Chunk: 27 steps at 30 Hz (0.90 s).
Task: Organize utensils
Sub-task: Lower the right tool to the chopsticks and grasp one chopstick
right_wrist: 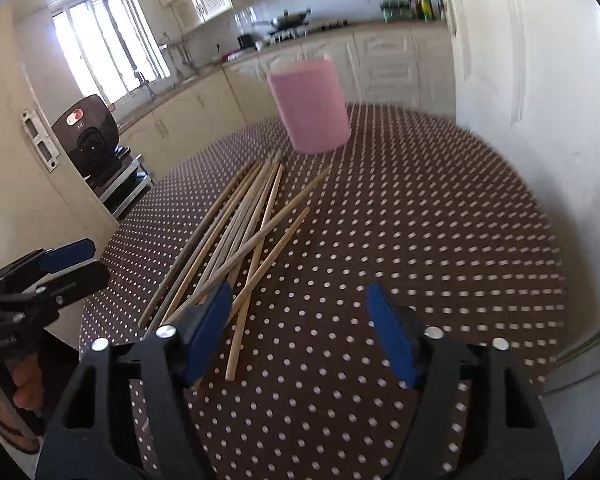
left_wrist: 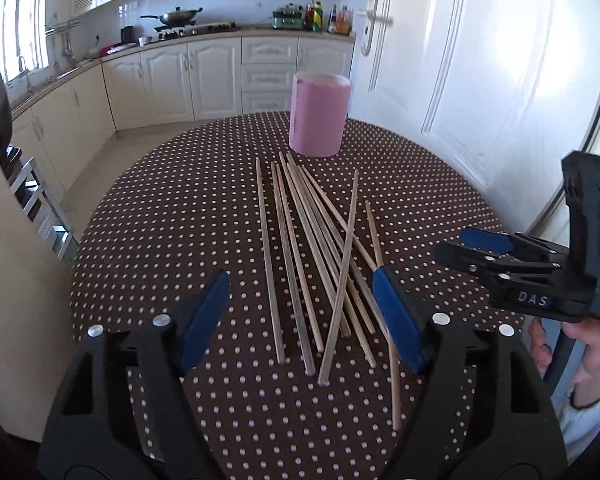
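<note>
Clearly we hold both the left gripper (left_wrist: 302,320) and right gripper (right_wrist: 298,334) spread wide and empty over the crossed chopsticks (left_wrist: 320,256) mid-frame, the pink cup (left_wrist: 319,114) above them, so pinching one stick could roll its neighbours off the dotted table (left_wrist: 160,216).

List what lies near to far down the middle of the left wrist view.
Left gripper, open → loose chopsticks on the dotted table → upright pink cup → kitchen cabinets.

Pink cup (left_wrist: 319,116), white-dotted brown tablecloth (left_wrist: 180,208)
</note>
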### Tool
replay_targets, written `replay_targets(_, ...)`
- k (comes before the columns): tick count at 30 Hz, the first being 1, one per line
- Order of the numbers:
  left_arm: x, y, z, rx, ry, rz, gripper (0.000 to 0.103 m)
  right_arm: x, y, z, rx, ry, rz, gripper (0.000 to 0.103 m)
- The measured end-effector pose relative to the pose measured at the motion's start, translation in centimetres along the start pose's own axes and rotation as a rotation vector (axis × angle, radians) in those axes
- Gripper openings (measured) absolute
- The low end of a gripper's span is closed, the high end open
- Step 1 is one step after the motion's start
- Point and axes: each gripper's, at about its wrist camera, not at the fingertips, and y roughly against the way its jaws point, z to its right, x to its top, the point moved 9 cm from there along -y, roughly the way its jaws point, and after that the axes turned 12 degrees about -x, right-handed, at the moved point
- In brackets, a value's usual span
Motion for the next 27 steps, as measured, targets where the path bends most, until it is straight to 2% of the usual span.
replay_targets(3, 0.5, -1.8, -0.1, -0.022, 0.011, -0.047, 0.061, 0.6, -1.8, -0.2, 0.030, -0.038, -0.079, 0.054)
replay_targets(5, 0.8, -2.7, -0.4, -0.032, 0.029, -0.070, 0.061, 0.7, -2.6, -0.6, 0.077, -0.073, -0.125, 0.051)
replay_targets(10, 1.2, -4.1, -1.1, -0.013, 0.037, -0.095, 0.061, 1.6, -3.8, -1.7, 0.063, -0.065, -0.166, 0.049)
replay_targets(17, 1.9, -5.6, -2.0, -0.014, 0.058, -0.117, 0.061, 2.5, -5.3, -2.6, -0.062, 0.040, -0.198, 0.016)
replay_targets(21, 2.9, -6.9, -1.4, -0.036, 0.049, -0.126, 0.061, 2.9, -6.1, -2.2, -0.024, 0.036, -0.227, 0.004)
replay_targets(27, 4.2, -9.8, 1.3, -0.036, -0.034, -0.189, 0.061, 3.3, -5.1, 1.0, -0.032, 0.028, -0.214, 0.004)
